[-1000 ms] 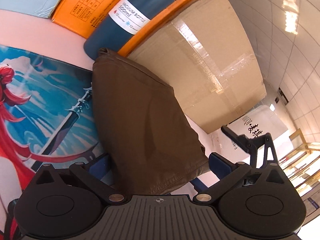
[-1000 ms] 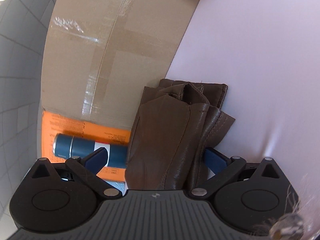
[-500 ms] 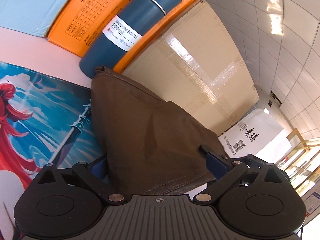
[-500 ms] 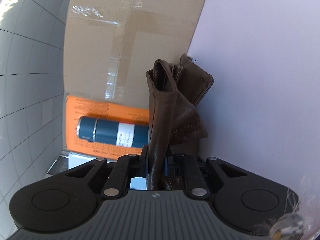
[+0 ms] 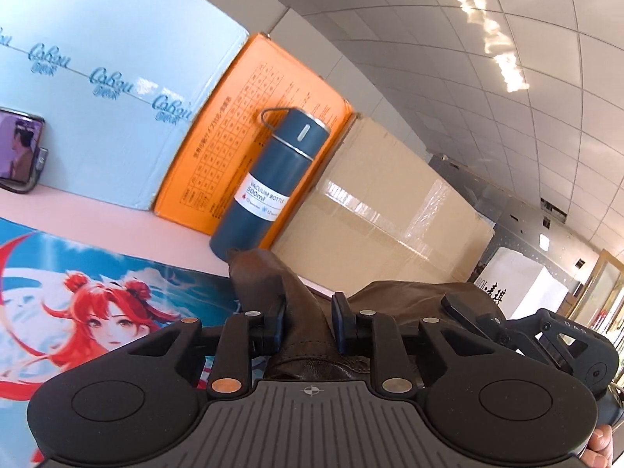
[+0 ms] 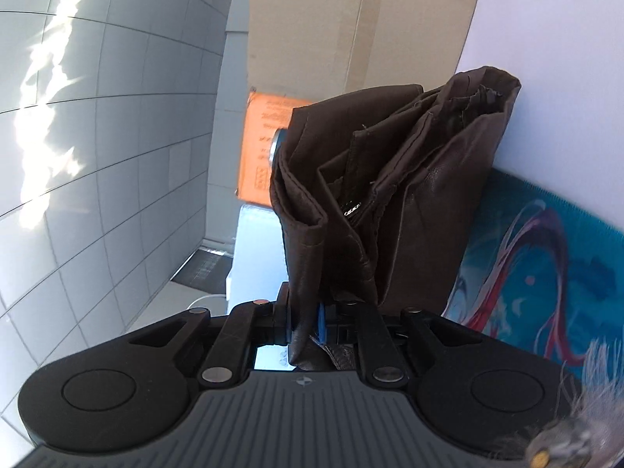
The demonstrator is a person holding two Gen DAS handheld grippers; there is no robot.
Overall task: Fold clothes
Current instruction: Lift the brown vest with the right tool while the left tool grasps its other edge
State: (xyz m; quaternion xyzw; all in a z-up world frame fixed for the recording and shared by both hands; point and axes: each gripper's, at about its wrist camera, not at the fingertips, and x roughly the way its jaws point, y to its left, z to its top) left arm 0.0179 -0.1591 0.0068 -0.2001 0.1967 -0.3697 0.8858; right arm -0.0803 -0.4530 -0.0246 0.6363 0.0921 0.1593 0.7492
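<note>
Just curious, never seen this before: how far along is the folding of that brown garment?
Partly done: the brown garment already shows several stacked layers. In hand: both grippers, left and right, have their jaws closed on it, holding it above the printed mat. Left: laying it down flat and finishing the fold.

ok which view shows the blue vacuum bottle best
The left wrist view: the vacuum bottle stands in full there, lid to base, label readable, against the orange box. In the right wrist view only a sliver of it peeks out behind the brown garment.
</note>
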